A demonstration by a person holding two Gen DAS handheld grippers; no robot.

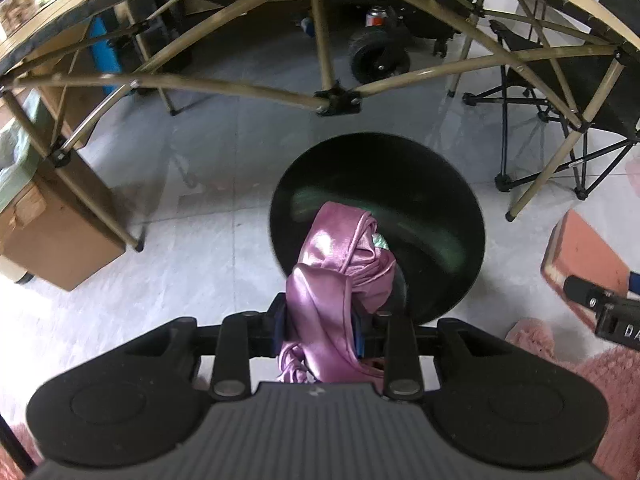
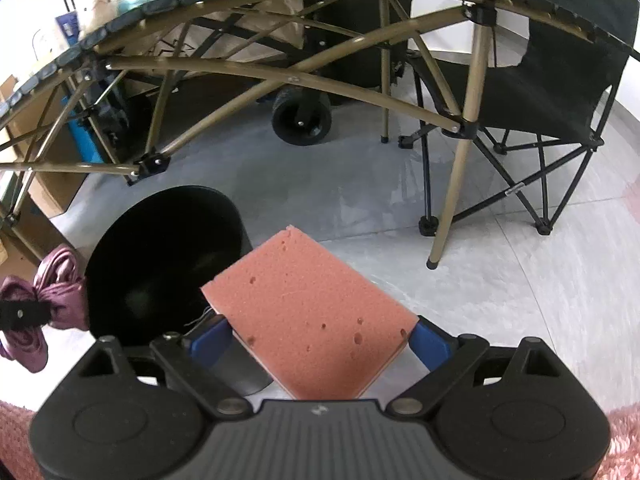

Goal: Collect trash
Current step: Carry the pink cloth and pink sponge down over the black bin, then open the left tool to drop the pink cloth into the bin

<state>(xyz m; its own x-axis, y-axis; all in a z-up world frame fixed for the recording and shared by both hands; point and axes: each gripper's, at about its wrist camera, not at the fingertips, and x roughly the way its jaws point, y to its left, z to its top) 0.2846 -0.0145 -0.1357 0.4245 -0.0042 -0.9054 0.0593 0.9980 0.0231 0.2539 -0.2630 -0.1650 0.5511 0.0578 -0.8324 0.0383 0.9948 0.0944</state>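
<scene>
My left gripper (image 1: pixel 320 332) is shut on a crumpled pink satin cloth (image 1: pixel 340 276) and holds it at the near rim of a round black trash bin (image 1: pixel 420 216) on the floor. The cloth also shows in the right wrist view (image 2: pixel 60 292), left of the bin (image 2: pixel 160 264). My right gripper (image 2: pixel 320 340) is shut on a flat pink sponge (image 2: pixel 312 312) and holds it just right of the bin. The sponge also shows at the right edge of the left wrist view (image 1: pixel 588 256).
A folding table frame (image 1: pixel 332 96) with tan legs stands over the floor behind the bin. A black camping chair (image 2: pixel 540 92) stands at the right. A cardboard box (image 1: pixel 52 236) is at the left, a wheeled cart (image 1: pixel 380 56) behind, pink rug (image 1: pixel 592 372) near me.
</scene>
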